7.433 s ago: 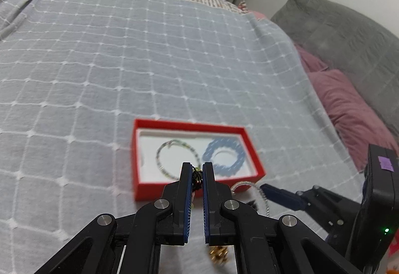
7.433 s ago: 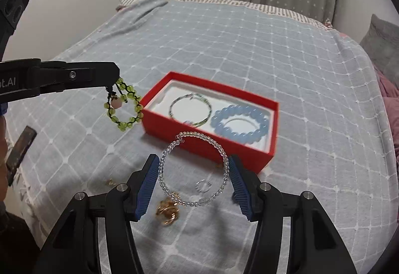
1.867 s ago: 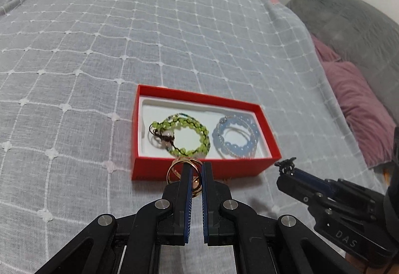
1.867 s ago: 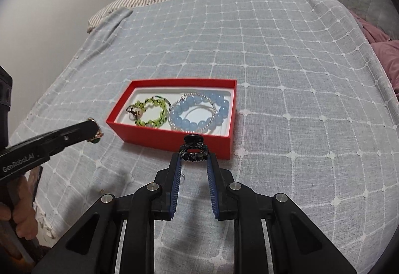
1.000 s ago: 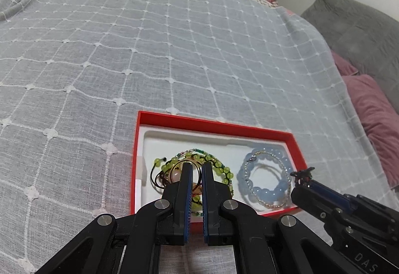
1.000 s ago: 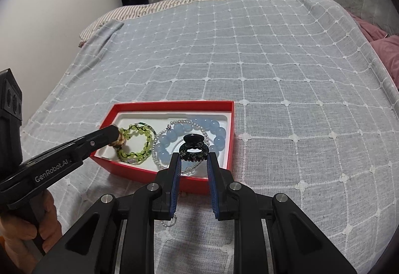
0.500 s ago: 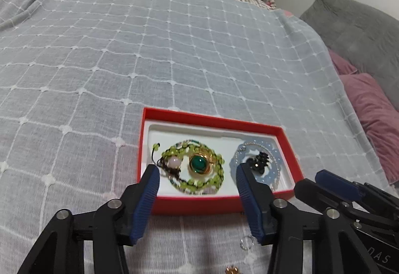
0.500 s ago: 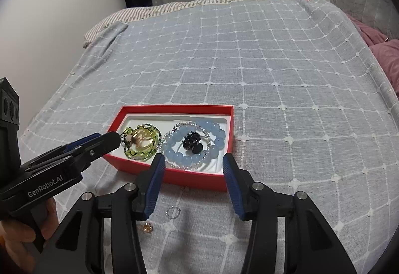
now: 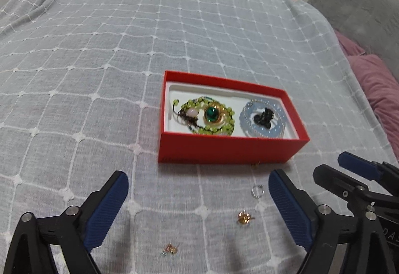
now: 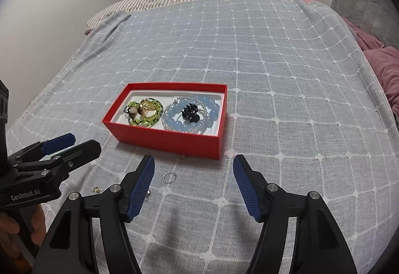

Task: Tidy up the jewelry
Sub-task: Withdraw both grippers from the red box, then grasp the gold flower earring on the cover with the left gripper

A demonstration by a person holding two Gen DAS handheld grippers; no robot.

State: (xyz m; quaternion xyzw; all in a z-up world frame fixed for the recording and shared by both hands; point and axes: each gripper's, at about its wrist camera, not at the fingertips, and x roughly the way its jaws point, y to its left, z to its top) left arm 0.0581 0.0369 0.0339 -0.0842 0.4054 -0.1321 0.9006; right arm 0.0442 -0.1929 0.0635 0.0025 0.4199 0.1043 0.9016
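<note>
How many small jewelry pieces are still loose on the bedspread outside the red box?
4 visible: silver ring, gold stud, small gold pair nearest the camera, tiny gold bit at the box front. More may be hidden.

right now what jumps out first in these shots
The red box in the middle of the grey bedspread, holding a green bracelet with a green-stone ring on the left and a blue bracelet around a black clip on the right. Small gold and silver pieces lie loose before it, between the open left gripper fingers.

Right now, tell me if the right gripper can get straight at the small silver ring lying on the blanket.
Probably yes. The right gripper is open and empty, and the silver ring lies bare on the blanket beside its left finger, short of the red box. Nothing covers it.
</note>
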